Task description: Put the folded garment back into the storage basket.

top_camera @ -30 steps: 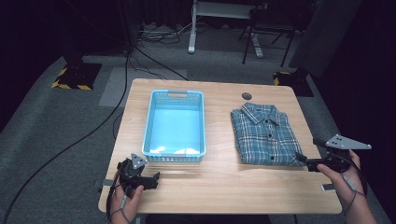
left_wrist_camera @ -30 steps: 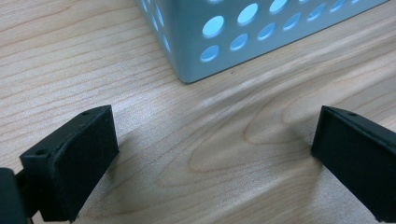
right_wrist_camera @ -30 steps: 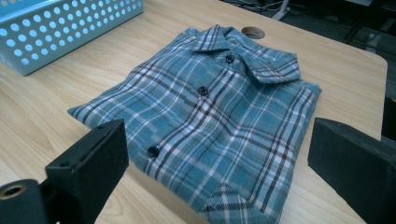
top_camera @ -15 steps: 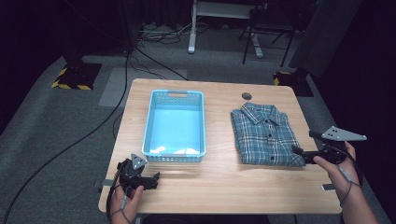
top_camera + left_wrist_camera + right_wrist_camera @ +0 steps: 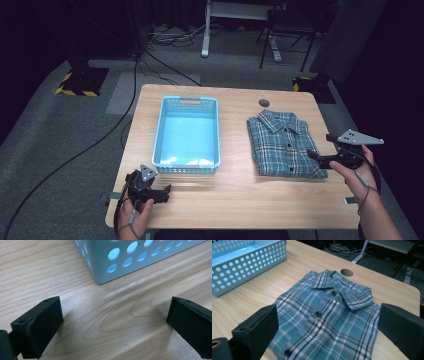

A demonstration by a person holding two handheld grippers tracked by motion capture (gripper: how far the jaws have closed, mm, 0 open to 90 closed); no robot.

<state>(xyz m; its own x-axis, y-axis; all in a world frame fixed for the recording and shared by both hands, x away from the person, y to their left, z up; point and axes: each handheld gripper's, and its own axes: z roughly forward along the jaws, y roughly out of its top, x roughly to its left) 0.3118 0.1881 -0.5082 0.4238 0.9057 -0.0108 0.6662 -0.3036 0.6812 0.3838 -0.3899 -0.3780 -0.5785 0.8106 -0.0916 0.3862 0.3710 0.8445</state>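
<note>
Since a second ago the right gripper (image 5: pixel 314 155) has swung in from the table's right edge toward the folded plaid shirt (image 5: pixel 283 142), and its black jaws now reach over the shirt's near right corner; the left gripper (image 5: pixel 161 192) has stayed where it was by the near left corner of the table (image 5: pixel 240 210).

The shirt lies flat and buttoned on the right half of the table, collar toward the far edge, just short of a round hole (image 5: pixel 264 103) in the tabletop. In the right gripper view the shirt (image 5: pixel 327 322) spreads between the two jaws, which stand wide apart — nothing is pinched, and whether they touch the cloth cannot be told. The right hand (image 5: pixel 357 172) holds the tool from the near right, forearm coming in from the bottom edge, the grey three-cornered plate (image 5: pixel 355 137) uppermost.

Left of the shirt, well apart from it, sits a light blue perforated basket (image 5: pixel 161 130), its long side running away from the person. The left hand (image 5: pixel 134 212) rests low at the table's near edge, its gripper pointing right along the wood. In the left gripper view the jaws are spread over bare wood, with the basket's corner (image 5: pixel 105 272) just ahead.
</note>
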